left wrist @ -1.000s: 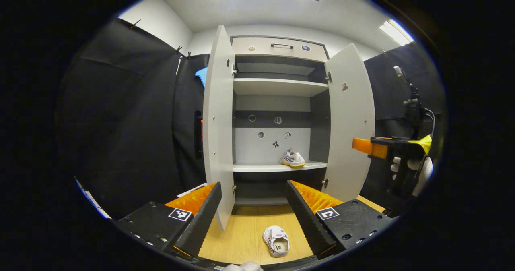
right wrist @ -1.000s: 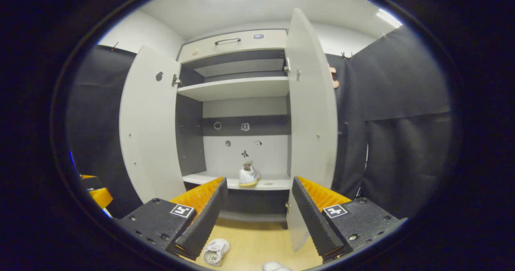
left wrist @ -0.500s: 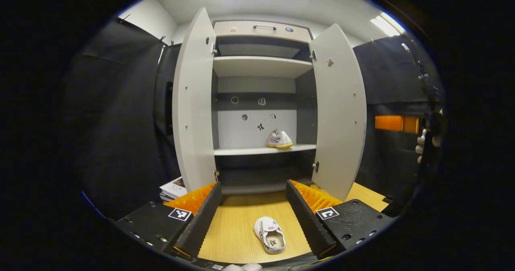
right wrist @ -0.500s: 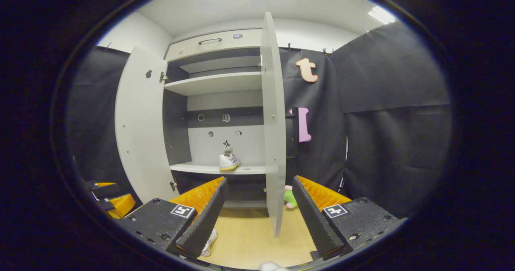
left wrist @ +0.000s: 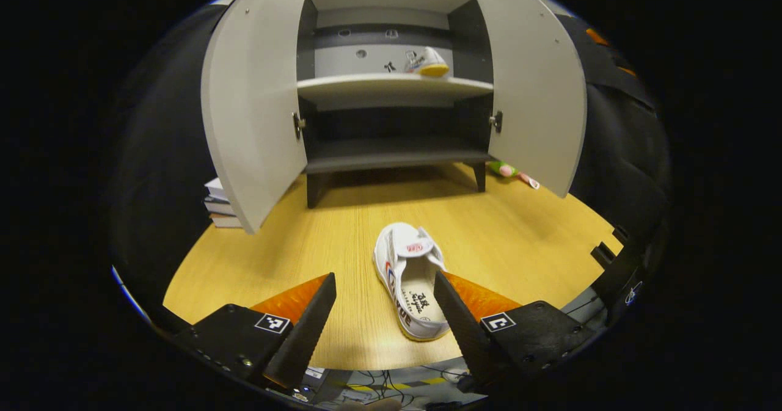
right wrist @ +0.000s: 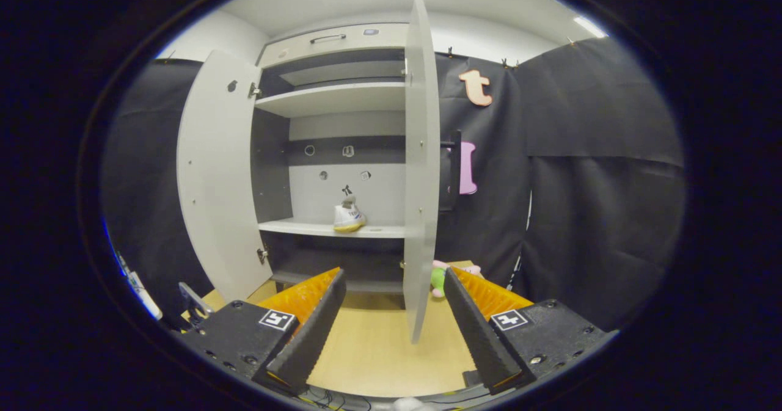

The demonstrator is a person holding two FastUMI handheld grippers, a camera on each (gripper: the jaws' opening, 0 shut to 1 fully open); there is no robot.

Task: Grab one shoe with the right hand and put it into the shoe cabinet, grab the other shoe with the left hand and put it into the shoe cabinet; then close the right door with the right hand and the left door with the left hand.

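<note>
Here the left gripper [left wrist: 385,313] hangs wide open over a white shoe [left wrist: 410,281] on the wooden floor [left wrist: 293,246]. The right gripper [right wrist: 394,313] is wide too, holding nothing, facing the cabinet [right wrist: 333,99].

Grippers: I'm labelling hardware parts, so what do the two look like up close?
Both match. The left gripper and right gripper each have two wedge-shaped fingers with ribbed inner faces, mounted on black blocks with visible screws. Each block carries a small square black-and-white marker.
</note>
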